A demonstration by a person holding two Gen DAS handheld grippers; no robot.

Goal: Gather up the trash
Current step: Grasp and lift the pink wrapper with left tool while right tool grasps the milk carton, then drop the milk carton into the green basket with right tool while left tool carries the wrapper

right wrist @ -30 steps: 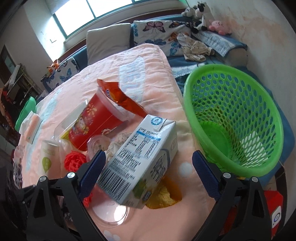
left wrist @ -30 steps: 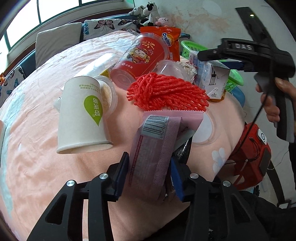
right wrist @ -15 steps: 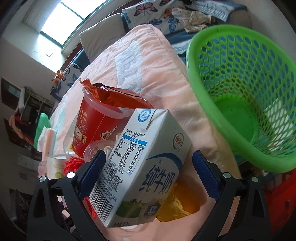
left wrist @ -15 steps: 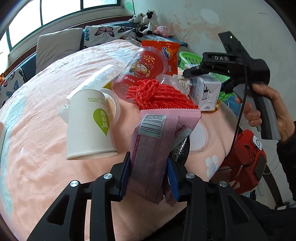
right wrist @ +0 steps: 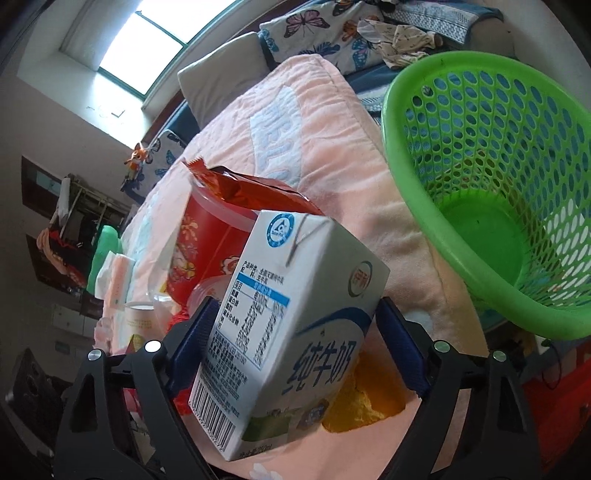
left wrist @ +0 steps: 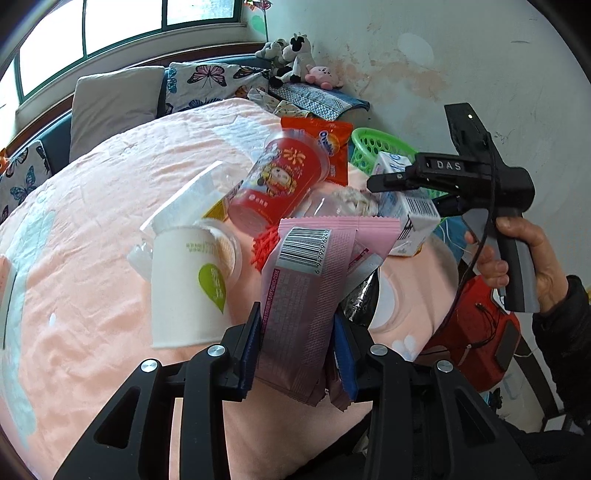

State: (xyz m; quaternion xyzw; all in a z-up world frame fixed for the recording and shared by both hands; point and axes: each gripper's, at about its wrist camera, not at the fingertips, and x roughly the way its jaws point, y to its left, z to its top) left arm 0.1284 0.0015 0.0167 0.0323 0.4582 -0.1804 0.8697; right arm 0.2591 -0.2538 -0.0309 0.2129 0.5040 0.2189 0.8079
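Closed the right claw [right wrist: 297,332] in from a wide-open spread a second before, down onto the milk carton [right wrist: 314,295]; pads now looked pressed against both of its sides, jaws about a carton's breadth apart. Tilted the carton up at the edge of the bed [left wrist: 110,184], just beside the green basket [right wrist: 517,129]. Kept the left claw [left wrist: 295,347] clamped nearly closed on the pink wrapper [left wrist: 303,295] throughout, barcode end up, and raised it a little above the bedcover. Judged from this: two pieces of trash in hand at once, the carton grip only just made, neither piece yet in the basket. Saw nothing inside the basket so far.

Left the remaining trash in a heap mid-bed: a red cup [left wrist: 280,184] on its side, an orange snack packet [left wrist: 332,144] behind it, a white paper cup [left wrist: 184,288] lying down, a tuft of red mesh [left wrist: 264,243], and some clear plastic too indistinct to name. Worked over a soft peach quilt, rumpled, likely to let light things tip or slide.

Noted the room beyond: a window [left wrist: 110,33] along the far side, butterfly cushions [left wrist: 210,81] and plush toys [left wrist: 291,55] beneath it, a stained pale wall [left wrist: 443,55] to the right.
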